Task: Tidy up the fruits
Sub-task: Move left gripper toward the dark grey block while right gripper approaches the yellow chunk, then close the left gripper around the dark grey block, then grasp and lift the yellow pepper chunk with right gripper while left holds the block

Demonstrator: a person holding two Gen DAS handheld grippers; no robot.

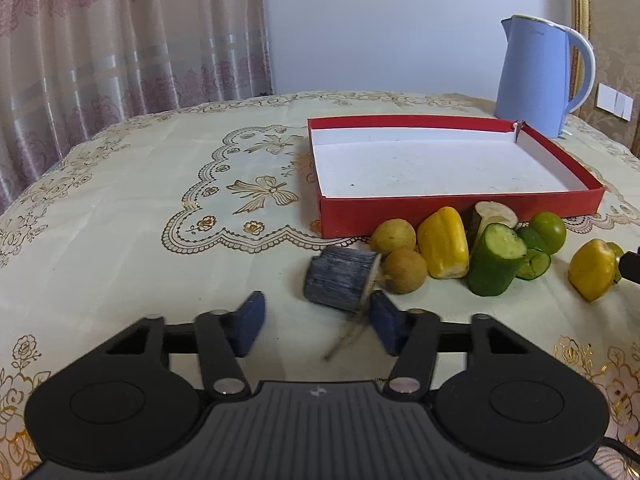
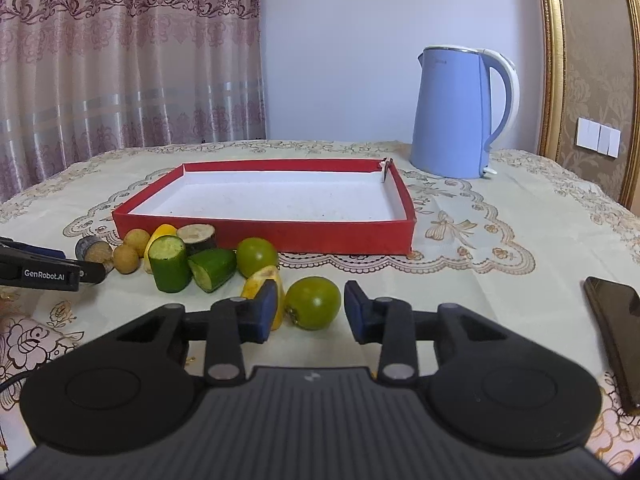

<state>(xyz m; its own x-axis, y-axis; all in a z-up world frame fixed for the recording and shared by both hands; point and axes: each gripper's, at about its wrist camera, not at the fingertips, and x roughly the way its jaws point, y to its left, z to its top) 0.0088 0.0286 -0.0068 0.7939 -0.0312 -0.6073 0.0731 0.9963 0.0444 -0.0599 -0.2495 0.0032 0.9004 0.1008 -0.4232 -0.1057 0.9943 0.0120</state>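
My left gripper (image 1: 316, 322): jaws half-wide, straddling dark cut chunk (image 1: 340, 278), pads not pressing. My right gripper (image 2: 310, 312): jaws narrow around green round fruit (image 2: 313, 302), gap visible at right pad. Red tray (image 2: 264, 236) at 12 o'clock, nothing in it. Fruit pile just beside tray's near wall. Risks, my judgement: round fruit squirts out on squeeze; chunk rolls into brown fruits (image 1: 404, 270) at its 3 o'clock; yellow piece (image 2: 264, 280) gets nudged by left pad.

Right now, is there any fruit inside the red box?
No, the red box shows only its bare white floor; the fruit lies on the tablecloth in front.
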